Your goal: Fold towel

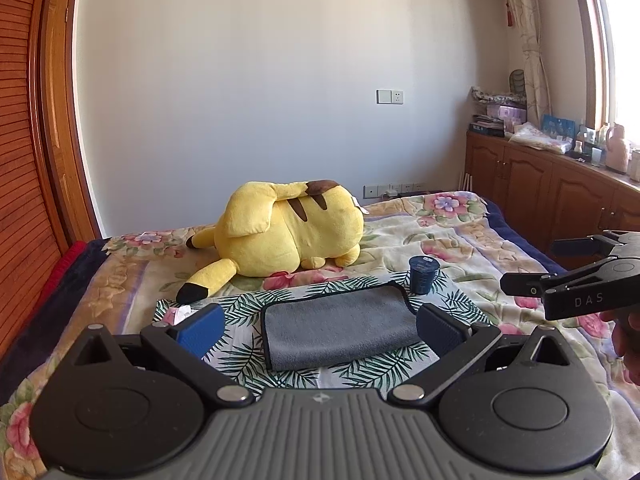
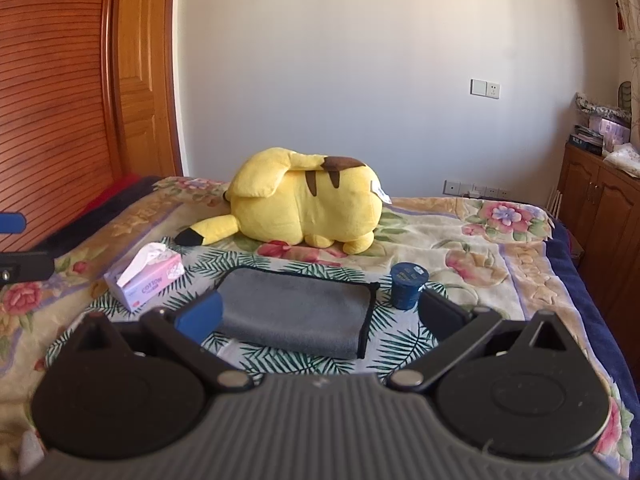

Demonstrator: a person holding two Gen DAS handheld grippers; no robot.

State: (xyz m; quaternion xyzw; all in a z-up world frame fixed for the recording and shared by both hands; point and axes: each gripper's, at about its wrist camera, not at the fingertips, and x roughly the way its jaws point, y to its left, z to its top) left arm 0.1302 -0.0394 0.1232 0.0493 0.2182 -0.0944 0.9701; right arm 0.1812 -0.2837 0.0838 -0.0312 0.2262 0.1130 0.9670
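Observation:
A grey towel with black edging (image 1: 340, 326) lies folded into a flat rectangle on a palm-leaf cloth (image 1: 352, 372) on the bed; it also shows in the right wrist view (image 2: 296, 308). My left gripper (image 1: 320, 330) is open and empty, held above the near edge of the towel, its blue pads (image 1: 202, 328) spread on either side. My right gripper (image 2: 320, 316) is open and empty, also just in front of the towel. The right gripper's black fingers (image 1: 568, 280) show at the right edge of the left wrist view.
A large yellow plush toy (image 1: 288, 232) lies behind the towel. A dark blue cup (image 1: 422, 276) stands at the towel's far right corner. A pink tissue box (image 2: 146, 278) sits to the left. Wooden cabinets (image 1: 560, 188) line the right wall, a wardrobe (image 2: 60, 100) the left.

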